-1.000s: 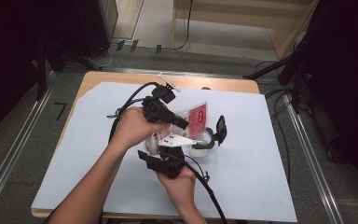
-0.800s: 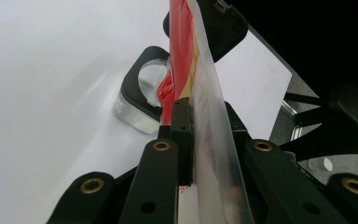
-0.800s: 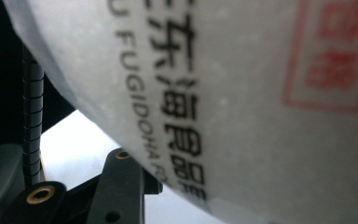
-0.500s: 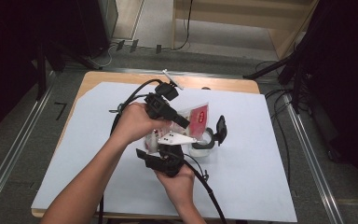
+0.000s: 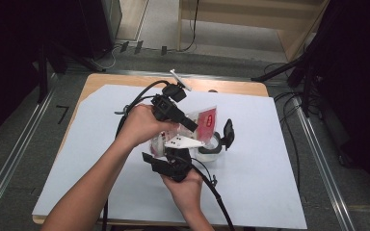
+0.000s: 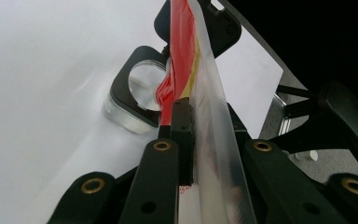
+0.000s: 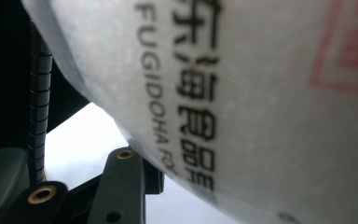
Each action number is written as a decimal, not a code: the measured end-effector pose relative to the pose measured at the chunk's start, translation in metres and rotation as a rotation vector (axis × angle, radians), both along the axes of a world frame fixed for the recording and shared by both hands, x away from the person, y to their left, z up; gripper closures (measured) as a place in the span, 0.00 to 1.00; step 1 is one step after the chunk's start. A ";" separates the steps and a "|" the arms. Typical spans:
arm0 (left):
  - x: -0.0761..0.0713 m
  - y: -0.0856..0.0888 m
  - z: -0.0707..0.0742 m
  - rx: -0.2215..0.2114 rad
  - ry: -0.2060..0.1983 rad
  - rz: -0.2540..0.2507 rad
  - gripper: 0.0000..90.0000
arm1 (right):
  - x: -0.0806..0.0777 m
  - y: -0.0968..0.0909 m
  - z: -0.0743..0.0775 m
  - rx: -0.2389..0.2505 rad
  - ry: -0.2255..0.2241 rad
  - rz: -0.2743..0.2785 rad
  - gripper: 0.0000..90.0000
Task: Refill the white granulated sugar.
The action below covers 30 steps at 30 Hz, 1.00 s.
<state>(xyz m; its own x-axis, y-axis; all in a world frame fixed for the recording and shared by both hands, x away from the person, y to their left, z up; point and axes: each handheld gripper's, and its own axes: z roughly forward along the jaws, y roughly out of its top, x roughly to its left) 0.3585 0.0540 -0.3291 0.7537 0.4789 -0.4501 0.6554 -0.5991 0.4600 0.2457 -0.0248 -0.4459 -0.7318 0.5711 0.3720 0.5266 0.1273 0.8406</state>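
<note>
Left tongs (image 6: 186, 140): pinching the flat top edge of the bag (image 5: 203, 121), pressed almost together on the film.
Right tongs (image 7: 135, 182): clamped on the lower, bulging part of the same bag, seen close up.
Bag place: held up between both tongs, above the worktop (image 5: 270, 159), just over the glass jar (image 5: 212, 149).
Handling: probably light, soft and slippery; the film can tear, so best to grip the sealed edge.
Look: clear plastic, red label, black printed letters.
</note>
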 end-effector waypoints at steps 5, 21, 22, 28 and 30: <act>0.001 0.001 0.001 0.006 0.005 0.000 0.91 | -0.001 0.001 0.000 0.010 0.001 0.006 0.68; 0.002 0.003 0.002 0.008 0.001 0.011 0.91 | 0.000 0.003 0.002 -0.009 -0.003 0.014 0.69; 0.002 0.003 0.002 0.006 0.003 0.013 0.91 | 0.000 0.003 0.002 -0.010 -0.003 0.016 0.69; 0.003 0.005 0.002 0.001 0.011 0.017 0.91 | 0.000 0.004 0.003 -0.015 -0.010 0.025 0.67; 0.004 0.005 0.002 -0.005 0.015 0.024 0.91 | 0.000 0.004 0.003 -0.020 -0.015 0.023 0.67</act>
